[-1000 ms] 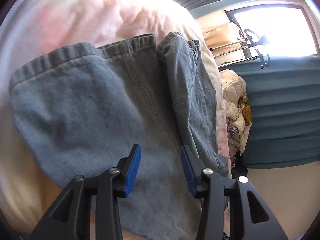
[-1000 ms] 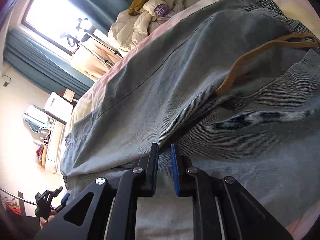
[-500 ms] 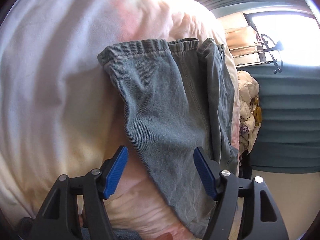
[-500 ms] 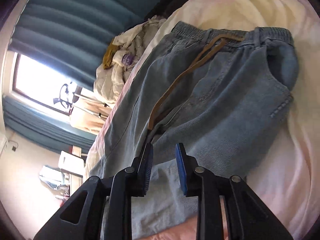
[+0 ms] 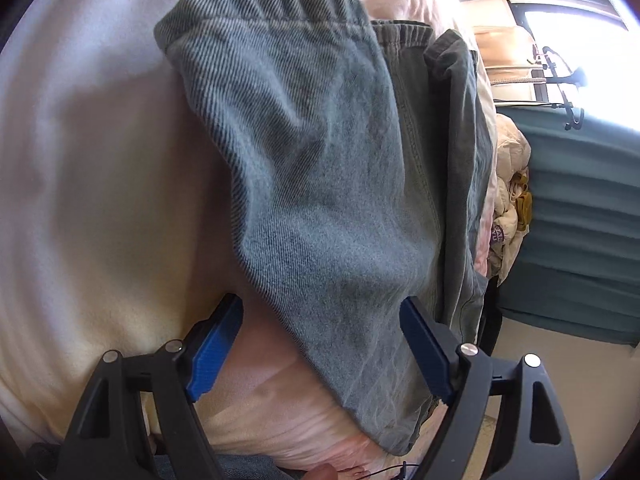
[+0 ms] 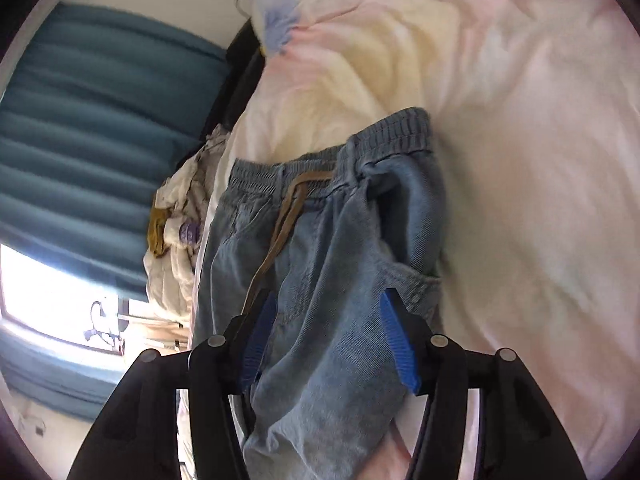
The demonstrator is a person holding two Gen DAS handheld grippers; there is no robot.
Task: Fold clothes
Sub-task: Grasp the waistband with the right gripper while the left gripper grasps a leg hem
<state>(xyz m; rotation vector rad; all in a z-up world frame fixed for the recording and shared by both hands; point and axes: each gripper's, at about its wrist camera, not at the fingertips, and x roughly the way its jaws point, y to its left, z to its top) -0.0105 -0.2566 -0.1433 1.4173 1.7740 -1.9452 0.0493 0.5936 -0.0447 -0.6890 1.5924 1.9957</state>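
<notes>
Compared with one second ago, both grippers have let go of the cloth and their jaws have just been opening. The left gripper [image 5: 320, 344] had its blue pads [image 5: 216, 348] close together over the jeans; now they stand wide apart, and the lower edge of the jeans [image 5: 320, 184] lies between them without either pad pressing on it. This gripper points down at a slant, and the view has shifted so that more of the pale bedcover [image 5: 100, 184] shows at the left. The right gripper [image 6: 328, 340] was almost shut one second ago, right over the denim; now its fingers are apart, with the folded leg of the jeans [image 6: 340, 280] running between them, and I cannot see either pad clamp the cloth. Its view has also rolled strongly: the window, which was at the upper left before, is now at the lower left. This gripper also tilts downward toward the bed. Beyond the fingers, the jeans lie on the bedcover [image 6: 520, 120], folded lengthwise, with the elastic waistband at the far end and a brown drawstring [image 6: 288, 220] hanging from it down the front. Farther away, at the side of the bed, there is a heap of light clothes [image 6: 176, 232]. Behind that hangs a teal curtain [image 6: 88, 128], next to a bright window [image 6: 40, 280].
</notes>
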